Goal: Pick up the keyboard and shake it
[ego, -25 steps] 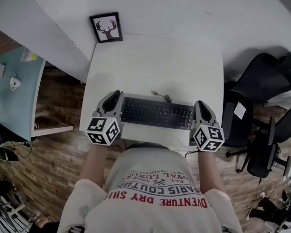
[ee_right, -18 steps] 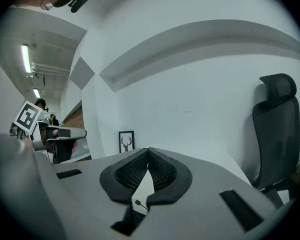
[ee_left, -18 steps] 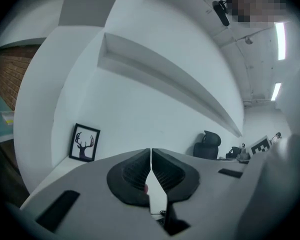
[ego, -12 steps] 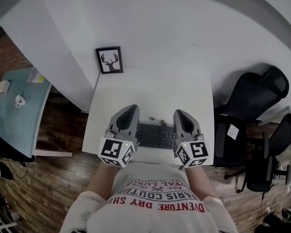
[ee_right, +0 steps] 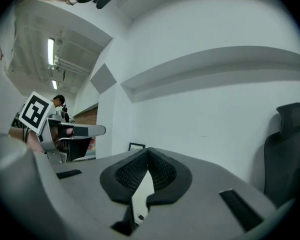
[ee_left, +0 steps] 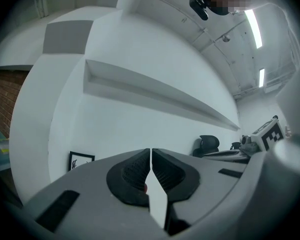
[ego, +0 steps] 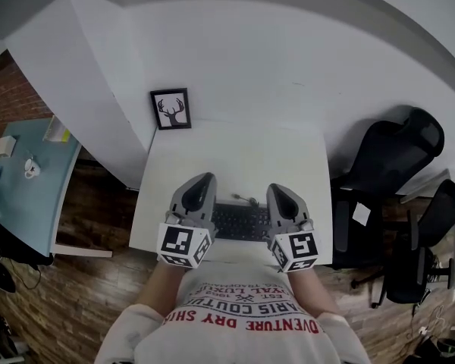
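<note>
The white rectangular tabletop [ego: 235,158] carries the black computer keyboard [ego: 241,222] near its front edge. As far as we can tell from above, it lies flat there rather than lifted, its ends hidden beneath the tools. A second ago the grey left gripper [ego: 202,182] and grey right gripper [ego: 277,191] sat at the keyboard's two ends, jaws slightly apart. Now both have come inward and point up at the wall, jaws closed on nothing. We judge that no grasp was made, so the pick-up remains undone. The small black-framed deer picture [ego: 171,109] leans at the back edge as before.
</note>
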`<act>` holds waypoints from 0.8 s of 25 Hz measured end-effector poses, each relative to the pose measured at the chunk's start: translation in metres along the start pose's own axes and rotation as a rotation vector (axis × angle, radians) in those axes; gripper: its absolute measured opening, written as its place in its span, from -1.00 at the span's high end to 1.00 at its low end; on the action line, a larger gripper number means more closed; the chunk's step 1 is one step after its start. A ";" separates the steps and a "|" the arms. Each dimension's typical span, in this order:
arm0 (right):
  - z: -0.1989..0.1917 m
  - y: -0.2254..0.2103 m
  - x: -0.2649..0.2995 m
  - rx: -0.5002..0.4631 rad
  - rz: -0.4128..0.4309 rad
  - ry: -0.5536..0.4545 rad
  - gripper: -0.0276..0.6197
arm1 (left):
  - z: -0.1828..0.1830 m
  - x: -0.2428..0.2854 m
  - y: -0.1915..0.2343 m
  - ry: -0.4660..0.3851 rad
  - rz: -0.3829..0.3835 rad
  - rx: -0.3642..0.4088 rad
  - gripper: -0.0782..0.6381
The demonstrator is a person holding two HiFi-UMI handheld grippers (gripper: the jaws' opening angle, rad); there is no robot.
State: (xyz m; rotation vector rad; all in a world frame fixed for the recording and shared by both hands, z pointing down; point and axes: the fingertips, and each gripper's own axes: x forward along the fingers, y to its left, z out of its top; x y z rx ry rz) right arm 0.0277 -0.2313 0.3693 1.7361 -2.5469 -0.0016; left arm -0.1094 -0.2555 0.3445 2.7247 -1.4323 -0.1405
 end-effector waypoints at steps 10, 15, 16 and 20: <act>-0.010 0.004 0.001 -0.007 -0.016 0.037 0.84 | -0.006 -0.003 0.018 0.041 0.026 -0.010 0.69; -0.020 0.000 -0.003 0.020 -0.035 0.058 0.84 | -0.013 -0.005 0.018 0.059 0.023 -0.027 0.69; -0.022 -0.001 -0.003 0.022 -0.038 0.061 0.84 | -0.014 -0.005 0.018 0.062 0.023 -0.025 0.69; -0.025 0.000 -0.003 0.030 -0.042 0.065 0.84 | -0.017 -0.006 0.020 0.070 0.028 -0.013 0.69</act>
